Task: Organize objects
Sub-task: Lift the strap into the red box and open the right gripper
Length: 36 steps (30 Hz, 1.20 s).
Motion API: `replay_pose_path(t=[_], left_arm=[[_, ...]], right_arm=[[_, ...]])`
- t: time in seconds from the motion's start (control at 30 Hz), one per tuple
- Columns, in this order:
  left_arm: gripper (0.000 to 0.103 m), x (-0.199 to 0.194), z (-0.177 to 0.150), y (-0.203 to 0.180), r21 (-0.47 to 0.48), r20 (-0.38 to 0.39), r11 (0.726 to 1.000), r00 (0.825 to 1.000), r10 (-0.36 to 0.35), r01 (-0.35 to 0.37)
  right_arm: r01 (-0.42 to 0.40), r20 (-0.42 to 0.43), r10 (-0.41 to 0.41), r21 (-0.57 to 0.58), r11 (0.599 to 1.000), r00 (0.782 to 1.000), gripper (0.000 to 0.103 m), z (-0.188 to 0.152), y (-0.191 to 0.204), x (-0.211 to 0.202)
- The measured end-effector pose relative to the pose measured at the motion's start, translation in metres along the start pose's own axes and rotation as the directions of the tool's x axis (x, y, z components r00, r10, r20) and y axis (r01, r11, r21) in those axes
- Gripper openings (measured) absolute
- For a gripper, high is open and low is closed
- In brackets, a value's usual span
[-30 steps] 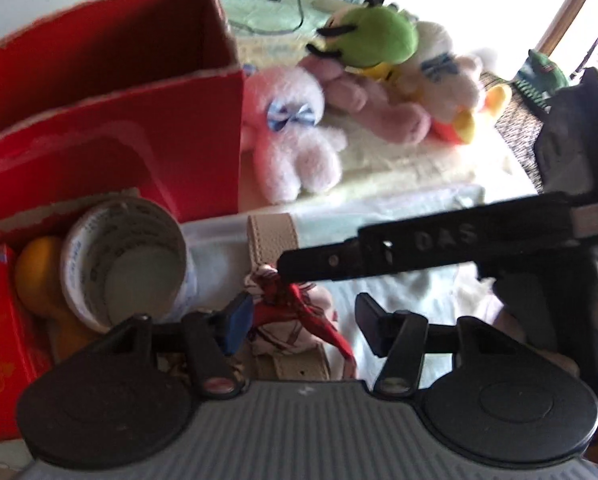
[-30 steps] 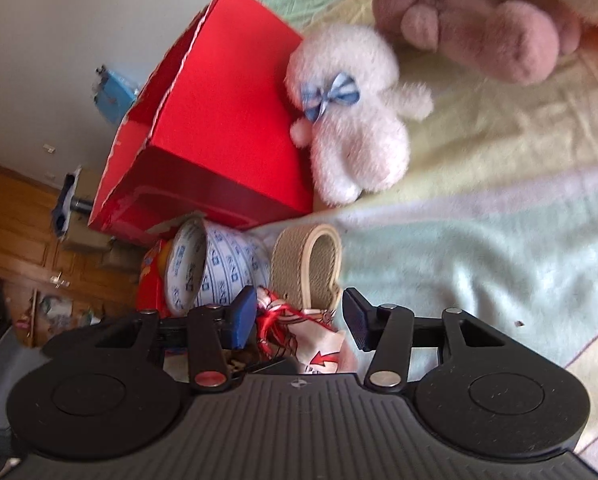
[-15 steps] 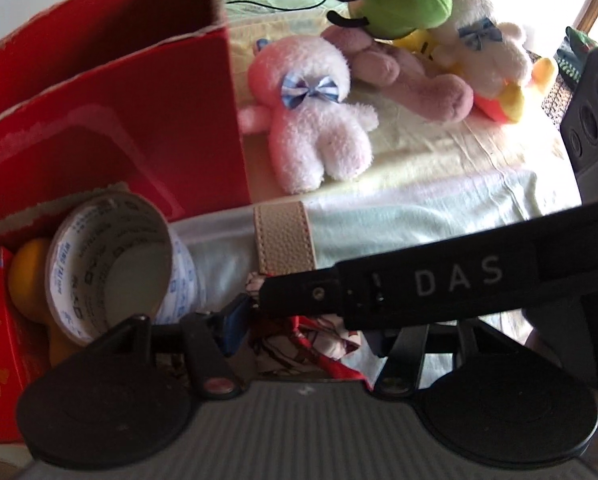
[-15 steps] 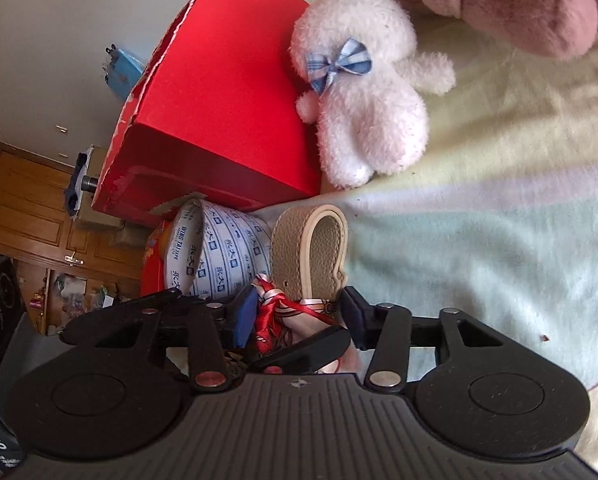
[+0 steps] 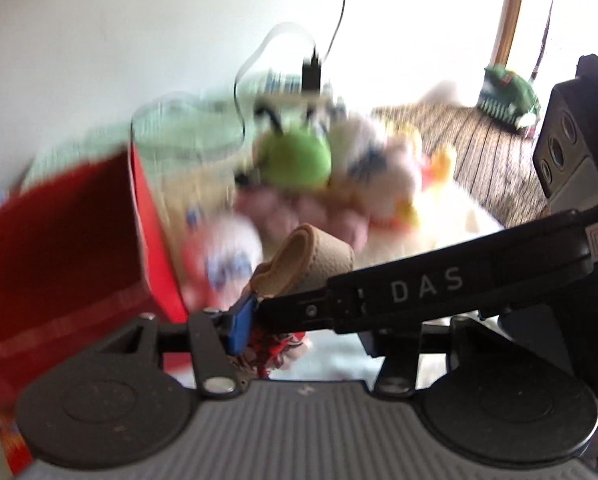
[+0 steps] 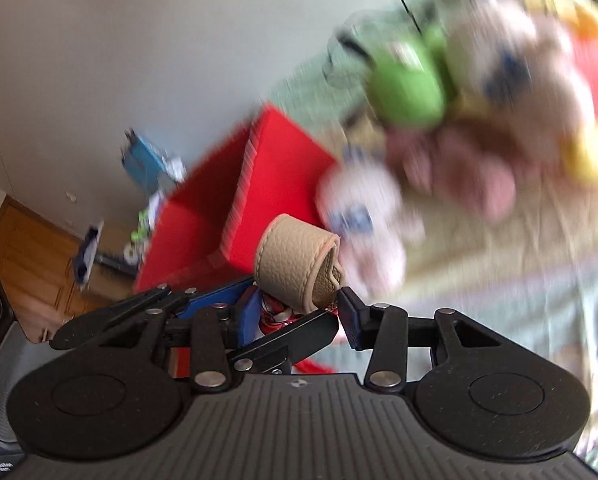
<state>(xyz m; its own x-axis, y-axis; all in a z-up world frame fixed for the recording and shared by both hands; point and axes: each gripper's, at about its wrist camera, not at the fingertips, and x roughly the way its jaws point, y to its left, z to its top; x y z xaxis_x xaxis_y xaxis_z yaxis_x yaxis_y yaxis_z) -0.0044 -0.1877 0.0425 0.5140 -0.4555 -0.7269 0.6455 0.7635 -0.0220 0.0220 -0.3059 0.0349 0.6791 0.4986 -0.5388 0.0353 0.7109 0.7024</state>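
Both grippers meet over one item, a beige leather strap (image 6: pixel 297 266) looped above a red-and-white patterned cloth (image 6: pixel 275 314). Right wrist view: right gripper (image 6: pixel 299 316) has its blue-padded fingers (image 6: pixel 349 318) set at a middling width either side of the strap's lower end; right pad sits just beside or against the loop, left pad close to the cloth. Contact on both sides is unclear, so I cannot tell whether it truly grips. A black finger of the other gripper crosses low in this view, under the strap and cloth.

Left wrist view: left gripper (image 5: pixel 303 328) is largely hidden behind the right gripper's black body, which crosses the frame diagonally from the right and bears the letters "DAS". Only the left blue pad (image 5: pixel 241 326) shows clearly, next to the cloth and below the strap (image 5: pixel 311 258); jaw width cannot be judged.

Strap and cloth appear lifted clear of the bedding, held in front of a red cardboard box (image 5: pixel 71 248), open at the top, which lies to the left. Background is heavily motion-blurred in both views. Behind lie plush toys: a green one (image 6: pixel 409 92), a white one with blue bow (image 6: pixel 359 216), pink ones (image 6: pixel 475 168). Pale bedding (image 6: pixel 499 280) lies below them.
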Motion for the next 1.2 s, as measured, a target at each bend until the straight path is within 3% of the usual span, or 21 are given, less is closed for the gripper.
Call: replay_pose_path(t=[0.13, 0.23, 0.27, 0.47, 0.63, 0.8, 0.9, 0.97, 1.07, 1.13, 1.2], left_arm=[[0.053, -0.027, 0.025, 0.028, -0.003, 0.111, 1.000, 0.994, -0.019, 0.020], [0.053, -0.044, 0.039, 0.067, -0.055, 0.165, 0.995, 0.984, -0.070, 0.080], [0.052, -0.048, 0.043, 0.081, -0.075, 0.176, 0.991, 0.980, -0.094, 0.109], [0.052, -0.060, 0.048, 0.163, -0.164, 0.218, 0.971, 0.966, -0.136, 0.174], [0.051, -0.020, 0.032, 0.217, -0.266, 0.118, 0.937, 0.973, -0.200, 0.225], [0.050, 0.031, 0.013, 0.242, -0.352, -0.007, 0.904, 0.965, -0.261, 0.242], [0.050, 0.052, 0.011, 0.253, -0.400, -0.052, 0.877, 0.948, -0.314, 0.268], [0.050, 0.066, 0.011, 0.259, -0.429, -0.078, 0.855, 0.931, -0.357, 0.292], [0.048, 0.080, 0.013, 0.260, -0.462, -0.100, 0.824, 0.903, -0.417, 0.328], [0.048, 0.084, 0.016, 0.257, -0.461, -0.112, 0.818, 0.893, -0.437, 0.343], [0.048, 0.085, 0.019, 0.254, -0.448, -0.123, 0.824, 0.889, -0.440, 0.346]], right_arm=[[0.019, 0.102, -0.008, -0.112, 0.994, 0.995, 0.046, 0.024, 0.044, -0.002], [0.062, 0.160, -0.027, -0.218, 0.974, 0.987, 0.046, 0.037, 0.082, 0.007], [0.066, 0.164, -0.026, -0.244, 0.968, 0.986, 0.039, 0.040, 0.095, 0.015], [0.145, 0.147, -0.102, -0.318, 0.937, 0.984, 0.039, 0.052, 0.149, 0.071], [0.232, 0.044, -0.230, -0.321, 0.918, 0.972, 0.039, 0.058, 0.157, 0.139], [0.344, -0.081, -0.392, -0.341, 0.875, 0.916, 0.038, 0.055, 0.148, 0.194], [0.384, -0.132, -0.441, -0.314, 0.868, 0.888, 0.036, 0.054, 0.133, 0.207], [0.425, -0.113, -0.484, -0.337, 0.840, 0.868, 0.031, 0.051, 0.133, 0.212], [0.436, -0.103, -0.495, -0.343, 0.832, 0.863, 0.030, 0.051, 0.134, 0.213], [0.448, -0.095, -0.505, -0.342, 0.826, 0.858, 0.030, 0.052, 0.135, 0.213], [0.440, -0.096, -0.491, -0.319, 0.839, 0.866, 0.035, 0.056, 0.133, 0.212]])
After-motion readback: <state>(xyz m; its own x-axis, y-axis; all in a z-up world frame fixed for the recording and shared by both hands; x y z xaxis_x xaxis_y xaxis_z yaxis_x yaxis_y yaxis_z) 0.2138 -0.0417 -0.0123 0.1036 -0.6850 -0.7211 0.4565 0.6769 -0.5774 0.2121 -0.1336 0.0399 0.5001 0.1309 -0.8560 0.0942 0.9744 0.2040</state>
